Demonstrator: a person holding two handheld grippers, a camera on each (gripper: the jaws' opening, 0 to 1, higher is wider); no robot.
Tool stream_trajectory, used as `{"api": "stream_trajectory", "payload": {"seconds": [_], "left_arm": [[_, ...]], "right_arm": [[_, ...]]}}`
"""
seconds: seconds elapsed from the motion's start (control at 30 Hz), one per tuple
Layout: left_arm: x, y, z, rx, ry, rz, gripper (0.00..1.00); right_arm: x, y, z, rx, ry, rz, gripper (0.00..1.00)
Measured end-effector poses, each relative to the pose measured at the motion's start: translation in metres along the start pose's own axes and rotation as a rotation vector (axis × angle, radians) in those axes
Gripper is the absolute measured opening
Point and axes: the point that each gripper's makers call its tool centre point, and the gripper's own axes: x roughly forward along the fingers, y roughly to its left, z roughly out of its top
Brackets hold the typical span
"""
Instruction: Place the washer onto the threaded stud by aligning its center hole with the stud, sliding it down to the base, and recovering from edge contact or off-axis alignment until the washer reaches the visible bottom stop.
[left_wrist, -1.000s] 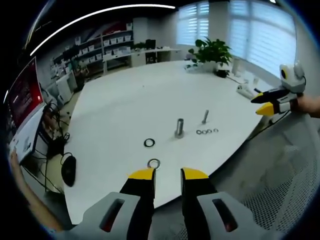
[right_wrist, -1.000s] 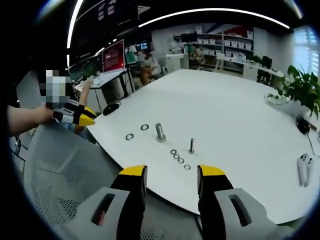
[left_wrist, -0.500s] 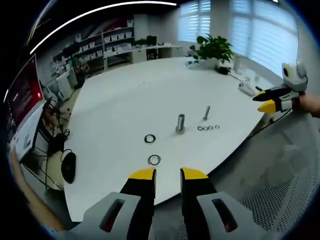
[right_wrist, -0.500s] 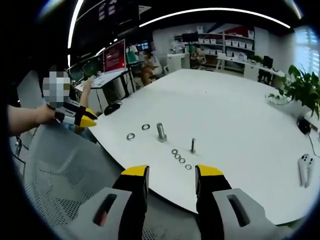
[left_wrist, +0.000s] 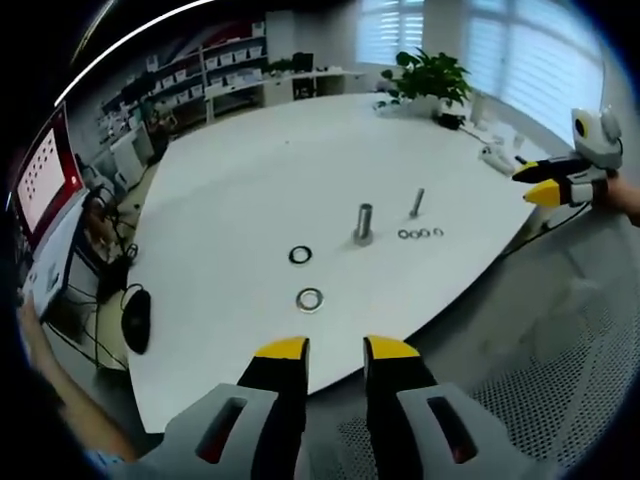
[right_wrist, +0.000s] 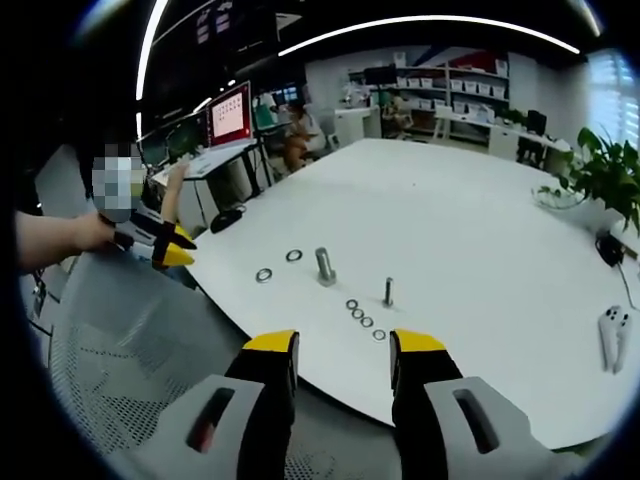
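A white table (left_wrist: 250, 180) carries a thick threaded stud (left_wrist: 363, 223) and a thinner stud (left_wrist: 416, 203), both upright. A silver washer (left_wrist: 309, 298) and a dark washer (left_wrist: 300, 255) lie flat on the near side of the thick stud. My left gripper (left_wrist: 336, 350) is open and empty, off the table edge, short of the silver washer. In the right gripper view, the thick stud (right_wrist: 326, 266) has both washers (right_wrist: 264, 274) to its left. My right gripper (right_wrist: 344, 345) is open and empty, well back from the table. The left gripper (right_wrist: 170, 247) comes into this view from the left.
A row of small washers (left_wrist: 419, 234) lies by the thin stud. A computer mouse (left_wrist: 136, 322) sits at the table's left edge, and a potted plant (left_wrist: 430, 75) at the far side. A white controller (right_wrist: 612, 335) lies to the right. Mesh chair fabric (right_wrist: 120, 380) is below both grippers.
The left gripper has drawn back from the table, so the silver washer now lies farther ahead of its jaws. Both grippers stay open. The right gripper has hardly moved.
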Motion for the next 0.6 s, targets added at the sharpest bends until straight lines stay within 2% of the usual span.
{"api": "stream_trajectory", "payload": {"seconds": [0.1, 0.23, 0.4, 0.6], "left_arm": [[0.001, -0.004, -0.003, 0.039, 0.019, -0.007, 0.2], [0.005, -0.003, -0.008, 0.027, 0.053, -0.011, 0.21], [0.006, -0.007, -0.011, 0.066, 0.083, -0.021, 0.21], [0.009, -0.009, -0.02, 0.107, 0.153, -0.04, 0.21]], "right_arm": [[0.0, -0.002, -0.001, 0.006, 0.001, -0.002, 0.39], [0.0, -0.004, 0.001, 0.016, -0.002, -0.006, 0.39], [-0.001, -0.007, -0.002, 0.018, 0.001, -0.022, 0.39], [-0.001, -0.007, -0.001, 0.013, -0.005, -0.024, 0.39]]}}
